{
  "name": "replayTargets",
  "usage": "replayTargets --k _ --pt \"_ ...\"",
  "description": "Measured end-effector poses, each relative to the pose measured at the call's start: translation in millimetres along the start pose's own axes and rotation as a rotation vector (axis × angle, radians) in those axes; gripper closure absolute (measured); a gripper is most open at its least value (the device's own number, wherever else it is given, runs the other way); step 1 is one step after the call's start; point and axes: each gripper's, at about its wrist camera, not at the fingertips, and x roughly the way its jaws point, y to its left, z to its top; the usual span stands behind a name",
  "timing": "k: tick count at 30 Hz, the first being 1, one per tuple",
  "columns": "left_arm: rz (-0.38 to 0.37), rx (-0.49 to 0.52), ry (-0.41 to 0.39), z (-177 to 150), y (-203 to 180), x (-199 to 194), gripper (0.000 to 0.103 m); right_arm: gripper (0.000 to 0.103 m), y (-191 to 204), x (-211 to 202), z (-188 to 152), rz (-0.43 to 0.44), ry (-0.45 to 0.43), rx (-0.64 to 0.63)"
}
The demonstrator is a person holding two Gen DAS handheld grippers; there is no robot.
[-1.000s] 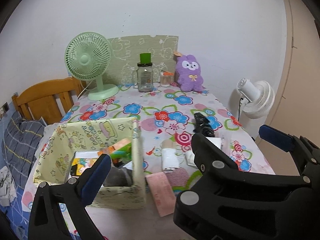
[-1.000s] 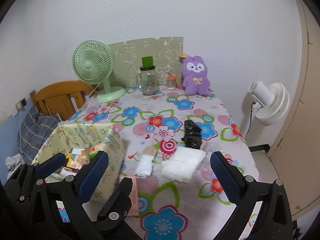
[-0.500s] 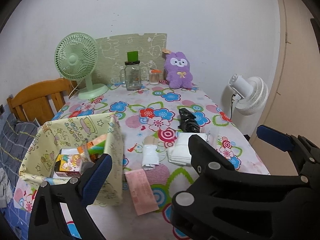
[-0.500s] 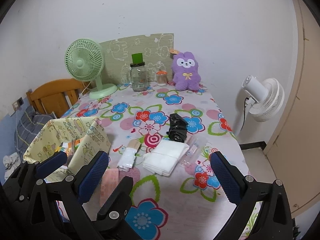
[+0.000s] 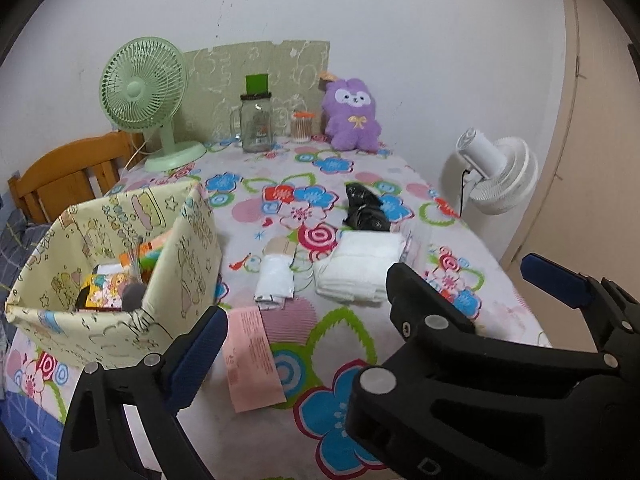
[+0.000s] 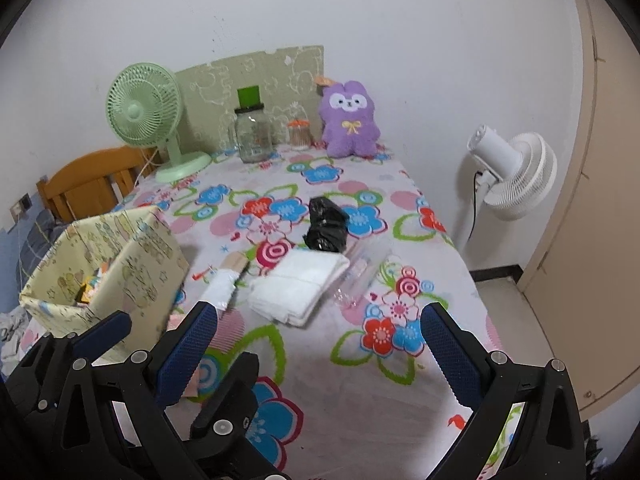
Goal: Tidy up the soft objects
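A folded white towel (image 5: 360, 268) (image 6: 300, 286) lies mid-table on the flowered cloth. Left of it lies a small white packet (image 5: 275, 276) (image 6: 222, 288); behind it a crumpled black bag (image 5: 364, 208) (image 6: 326, 228). A pink sachet (image 5: 250, 358) lies near the front. A clear plastic wrapper (image 6: 360, 272) lies right of the towel. A yellow patterned box (image 5: 116, 276) (image 6: 108, 268) at the left holds several small items. My left gripper (image 5: 376, 312) and right gripper (image 6: 320, 344) are open and empty, above the table's near edge.
At the back stand a green fan (image 5: 148, 96), a glass jar (image 5: 256, 124), a small jar of swabs (image 5: 302, 126) and a purple plush toy (image 5: 352, 116). A white fan (image 6: 512, 176) stands right of the table, a wooden chair (image 5: 68, 176) left.
Both grippers have pulled back and swung right; the box now sits further left in both views and the towel nearer the centre. Nothing on the table has moved.
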Motion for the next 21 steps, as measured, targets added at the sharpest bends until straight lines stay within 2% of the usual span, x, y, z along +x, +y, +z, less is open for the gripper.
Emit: replayTargets --k 7,9,21 --pt "0.021 -0.007 0.025 -13.9 -0.8 9.2 0.007 0.0 -5.6 10.1 -15.0 0.002 0.008 0.031" --pt "0.048 -0.01 0.028 -18.0 -0.3 12.8 0.008 0.0 -6.3 12.6 -19.5 -0.004 0.006 0.034" --pt "0.106 -0.081 0.114 -44.0 15.3 40.2 0.016 0.0 0.5 42.5 -43.5 0.004 0.091 0.016"
